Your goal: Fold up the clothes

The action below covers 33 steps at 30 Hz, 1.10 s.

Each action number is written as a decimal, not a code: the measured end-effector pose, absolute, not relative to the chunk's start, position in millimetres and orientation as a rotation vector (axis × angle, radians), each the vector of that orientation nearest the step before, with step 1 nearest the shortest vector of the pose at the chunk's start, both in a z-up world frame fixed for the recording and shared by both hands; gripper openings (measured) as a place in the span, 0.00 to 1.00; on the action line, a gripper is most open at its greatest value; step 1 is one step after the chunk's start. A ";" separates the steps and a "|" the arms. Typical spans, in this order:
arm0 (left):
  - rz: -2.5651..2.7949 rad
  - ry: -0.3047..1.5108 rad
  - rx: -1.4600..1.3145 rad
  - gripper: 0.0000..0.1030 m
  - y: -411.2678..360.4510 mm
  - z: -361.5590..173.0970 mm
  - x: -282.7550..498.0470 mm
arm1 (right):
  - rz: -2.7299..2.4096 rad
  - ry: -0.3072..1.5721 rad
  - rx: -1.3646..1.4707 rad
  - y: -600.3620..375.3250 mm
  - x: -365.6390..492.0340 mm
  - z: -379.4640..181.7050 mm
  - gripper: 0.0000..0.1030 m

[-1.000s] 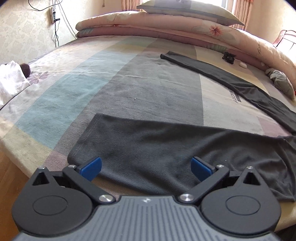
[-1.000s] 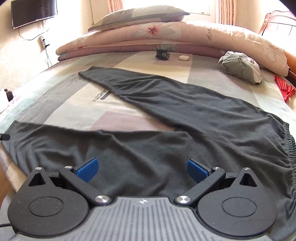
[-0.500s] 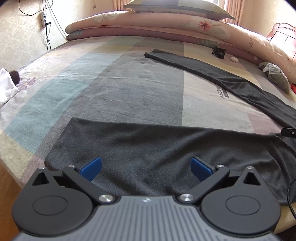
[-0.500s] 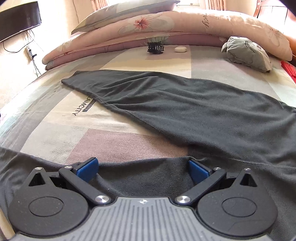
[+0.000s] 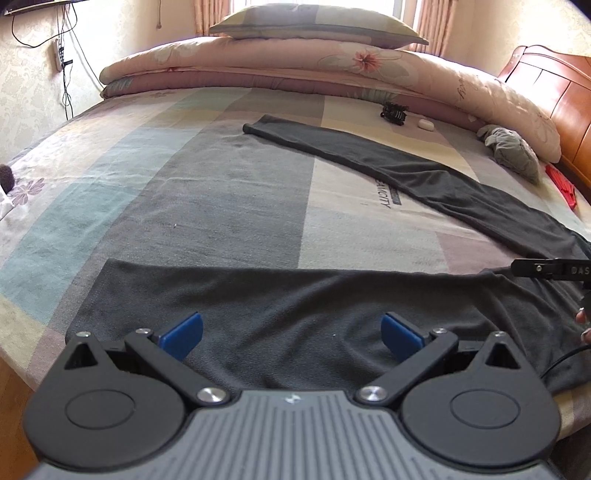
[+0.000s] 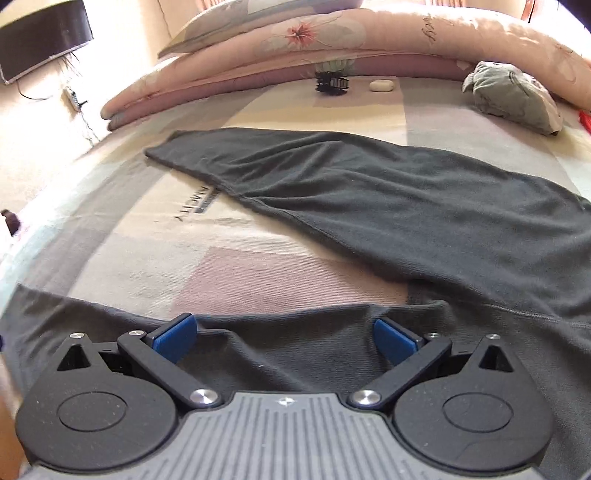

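Surface: a bed (image 5: pixel 229 206) covered with a sheet in pastel colour blocks.
Garment: dark grey trousers (image 5: pixel 295 306) are spread flat, one leg along the near edge, the other running toward 11 o'clock.
Headboard end: a folded floral quilt (image 5: pixel 332 70) topped by a pillow (image 5: pixel 314 26) is noted at 12 o'clock.
Small items: a black hair clip (image 6: pixel 331 83) is seen near the quilt.
Left gripper (image 5: pixel 291 332): spread wide, nothing held, over the near leg.
Right gripper (image 6: pixel 282 334): spread wide, nothing held, at the crotch edge.

Dark grey trousers (image 5: pixel 280 295) — legs splayed flat

left gripper (image 5: pixel 291 334) | black arms, blue pads (image 5: pixel 183 330), silver screws, grey ribbed body
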<state>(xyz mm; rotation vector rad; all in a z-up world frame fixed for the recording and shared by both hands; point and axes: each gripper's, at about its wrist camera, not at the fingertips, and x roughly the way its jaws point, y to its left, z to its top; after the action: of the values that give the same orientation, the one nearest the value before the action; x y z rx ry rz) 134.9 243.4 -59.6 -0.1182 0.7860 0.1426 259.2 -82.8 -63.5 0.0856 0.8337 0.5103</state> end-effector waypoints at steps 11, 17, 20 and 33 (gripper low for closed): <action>-0.090 0.733 -0.060 0.99 150.4 -32.4 174.4 | 0.216 0.795 -0.131 -199.1 171.0 -57.8 1.00; -0.314 0.730 0.014 0.99 65.4 -33.3 221.5 | 0.169 0.844 -0.097 -231.0 153.1 -86.6 1.00; -0.393 0.727 0.053 0.99 28.1 -34.8 250.2 | 0.188 0.825 -0.054 -240.6 144.1 -92.6 1.00; -0.439 0.838 0.100 0.99 -39.8 -118.3 367.8 | 0.235 0.800 -0.051 -245.1 140.0 -95.8 1.00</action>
<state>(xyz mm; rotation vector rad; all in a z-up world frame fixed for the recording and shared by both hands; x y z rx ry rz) 367.8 -39.8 -118.3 0.1002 0.8384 -0.4393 140.0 -245.1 -95.8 -0.0511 0.7996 0.2348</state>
